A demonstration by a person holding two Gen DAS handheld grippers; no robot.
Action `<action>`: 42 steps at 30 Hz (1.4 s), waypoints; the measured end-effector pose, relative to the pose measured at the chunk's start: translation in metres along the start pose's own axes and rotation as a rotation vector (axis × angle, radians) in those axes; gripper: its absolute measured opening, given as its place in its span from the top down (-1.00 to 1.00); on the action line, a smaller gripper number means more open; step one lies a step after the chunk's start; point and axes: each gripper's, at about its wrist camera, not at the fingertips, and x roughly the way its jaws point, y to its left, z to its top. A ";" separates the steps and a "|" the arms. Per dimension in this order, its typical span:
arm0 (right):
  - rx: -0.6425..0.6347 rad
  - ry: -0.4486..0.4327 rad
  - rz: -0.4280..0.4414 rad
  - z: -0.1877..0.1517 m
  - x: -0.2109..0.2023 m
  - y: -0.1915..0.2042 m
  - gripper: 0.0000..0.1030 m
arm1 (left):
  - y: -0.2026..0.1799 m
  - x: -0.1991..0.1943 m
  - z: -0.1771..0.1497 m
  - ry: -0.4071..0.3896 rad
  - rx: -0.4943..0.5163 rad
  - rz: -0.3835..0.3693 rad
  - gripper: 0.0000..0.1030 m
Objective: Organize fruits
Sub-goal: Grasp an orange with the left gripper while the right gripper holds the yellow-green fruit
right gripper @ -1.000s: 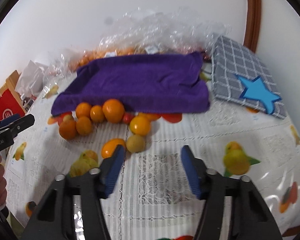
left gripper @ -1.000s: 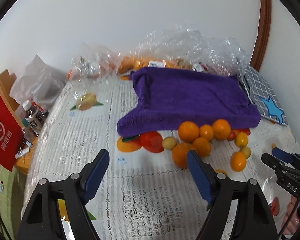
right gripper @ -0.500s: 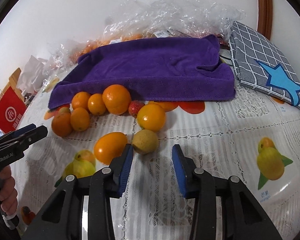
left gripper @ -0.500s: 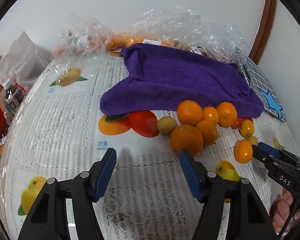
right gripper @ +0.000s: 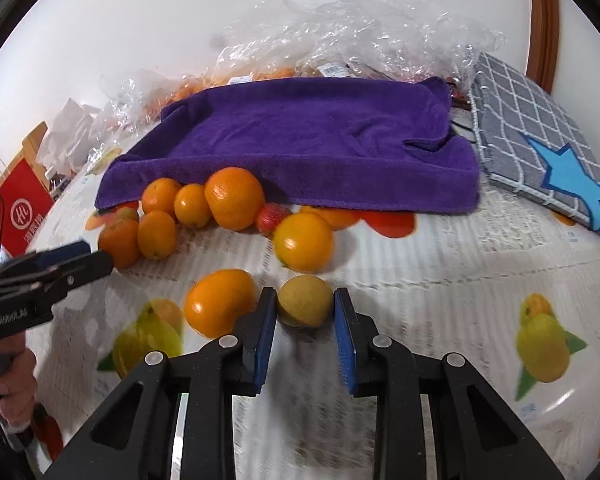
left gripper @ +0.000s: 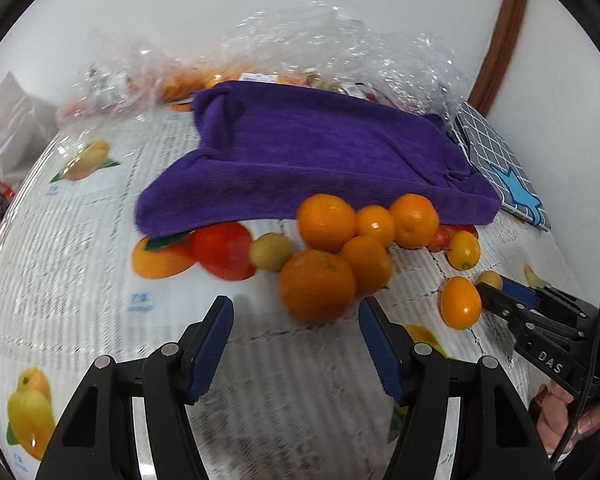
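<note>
Purple towel [right gripper: 300,140] lies across the back of my desk [right gripper: 440,288], with the fruit spread along its front edge. My right claw [right gripper: 305,312] stands with its blue pads on either side of a small yellow-green fruit [right gripper: 305,306], the pads at its flanks, though whether they press it I cannot tell. An oval orange [right gripper: 219,307] lies just left of that claw, and a rounder orange [right gripper: 303,242] sits a little beyond it, next to a strawberry [right gripper: 273,217] tucked at the towel's hem. My left claw [left gripper: 296,320] hangs released above the desk, jaws wide apart, with a big orange [left gripper: 317,285] just ahead between the fingertips but untouched. Behind that orange, four more oranges [left gripper: 370,227] crowd against the towel's edge, and another yellow-green fruit [left gripper: 271,251] rests beside them on the left. Crumpled clear bags [right gripper: 352,36] holding more fruit pile up against the wall behind the towel. A grey checked cloth [right gripper: 536,136] with a blue star lies to the right of the towel. The desk's lace cover is printed with fruit pictures.
</note>
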 end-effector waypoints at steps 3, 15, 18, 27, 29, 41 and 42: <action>-0.011 0.001 -0.020 -0.006 -0.005 -0.012 0.44 | -0.005 0.008 0.004 0.013 -0.002 -0.008 -0.23; 0.007 0.006 0.029 -0.009 -0.005 -0.029 0.40 | -0.010 0.015 0.005 -0.016 0.004 -0.015 -0.27; 0.006 0.004 0.027 -0.008 -0.005 -0.029 0.40 | -0.009 0.014 0.005 -0.016 0.006 -0.023 -0.24; 0.004 -0.002 0.075 -0.009 -0.006 -0.030 0.44 | 0.001 0.010 0.002 -0.039 -0.052 -0.078 0.22; -0.001 -0.004 0.079 -0.009 -0.007 -0.028 0.44 | 0.000 0.008 0.001 -0.048 -0.048 -0.077 0.22; 0.012 -0.017 0.094 -0.010 -0.011 -0.030 0.44 | 0.000 0.000 0.000 -0.084 -0.071 -0.083 0.23; 0.010 -0.016 0.090 -0.010 -0.011 -0.029 0.44 | 0.000 0.002 -0.001 -0.069 -0.068 -0.090 0.23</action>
